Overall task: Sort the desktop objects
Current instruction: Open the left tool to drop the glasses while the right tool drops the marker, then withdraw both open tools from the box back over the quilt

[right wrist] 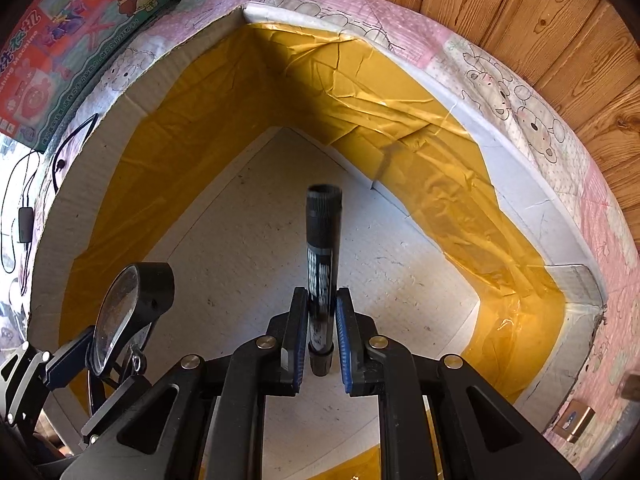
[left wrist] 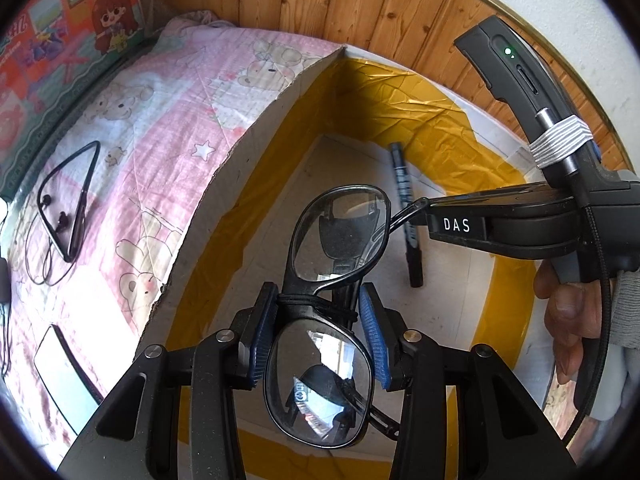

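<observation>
Left wrist view: a pair of black-framed glasses (left wrist: 326,312) is being held at the bridge between the blue pads of the left gripper (left wrist: 320,334), its jaws standing fairly wide but pressing on the frame, above the open cardboard box (left wrist: 240,148) lined with yellow tape. The black marker (right wrist: 322,276) is being clamped by the nearly closed right gripper (right wrist: 320,334), pointed steeply down over the box floor.

Several things are judged likely to go wrong. The glasses are being gripped on a thin, curved part, so they may be twisting or slipping out as the jaws are being loosened, and a lens may be striking the floor of the box. With both grippers crowded over the same box, the glasses and the right gripper's body, seen just beside them, may be knocking together. The marker, if released while standing on end, may be toppling and rolling.

The left wrist view alone is showing the neckband earphones (left wrist: 64,216) and a phone (left wrist: 66,376) lying on the pink bedspread (left wrist: 160,120) outside the box. Only the right wrist view is showing the grip on the marker and the box's far right corner.
</observation>
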Tool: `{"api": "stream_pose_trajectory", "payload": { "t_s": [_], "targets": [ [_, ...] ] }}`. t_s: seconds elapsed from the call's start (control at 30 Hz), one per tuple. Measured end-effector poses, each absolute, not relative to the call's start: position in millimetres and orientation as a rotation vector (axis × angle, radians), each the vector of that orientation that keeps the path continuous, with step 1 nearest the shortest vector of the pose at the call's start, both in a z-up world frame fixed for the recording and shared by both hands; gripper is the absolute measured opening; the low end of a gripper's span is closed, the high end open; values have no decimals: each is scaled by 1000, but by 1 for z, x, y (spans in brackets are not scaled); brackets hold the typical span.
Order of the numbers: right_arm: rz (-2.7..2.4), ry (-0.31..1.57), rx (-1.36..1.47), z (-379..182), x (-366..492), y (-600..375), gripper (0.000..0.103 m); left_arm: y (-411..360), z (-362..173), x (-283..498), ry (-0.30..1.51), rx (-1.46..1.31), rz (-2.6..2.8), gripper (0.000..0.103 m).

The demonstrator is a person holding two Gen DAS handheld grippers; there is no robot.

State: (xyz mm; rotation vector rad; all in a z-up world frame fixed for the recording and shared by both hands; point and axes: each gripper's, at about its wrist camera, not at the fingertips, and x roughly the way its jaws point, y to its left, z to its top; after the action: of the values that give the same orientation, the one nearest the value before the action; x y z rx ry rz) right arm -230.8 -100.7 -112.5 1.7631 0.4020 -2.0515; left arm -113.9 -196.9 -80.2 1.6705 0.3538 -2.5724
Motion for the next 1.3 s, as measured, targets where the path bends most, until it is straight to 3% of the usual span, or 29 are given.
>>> {"api": "stream_pose_trajectory", "payload": {
  "t_s": [0.3,1.3],
  "targets": [
    [-2066,381,1760,-105,-228,-94,19,-205,-77,-111,430,1668,-2557,44],
    [-2039,364,1668,-66,-153,-70,36,-189,-29,-66,256,1543,-2600,44]
  ]
}}
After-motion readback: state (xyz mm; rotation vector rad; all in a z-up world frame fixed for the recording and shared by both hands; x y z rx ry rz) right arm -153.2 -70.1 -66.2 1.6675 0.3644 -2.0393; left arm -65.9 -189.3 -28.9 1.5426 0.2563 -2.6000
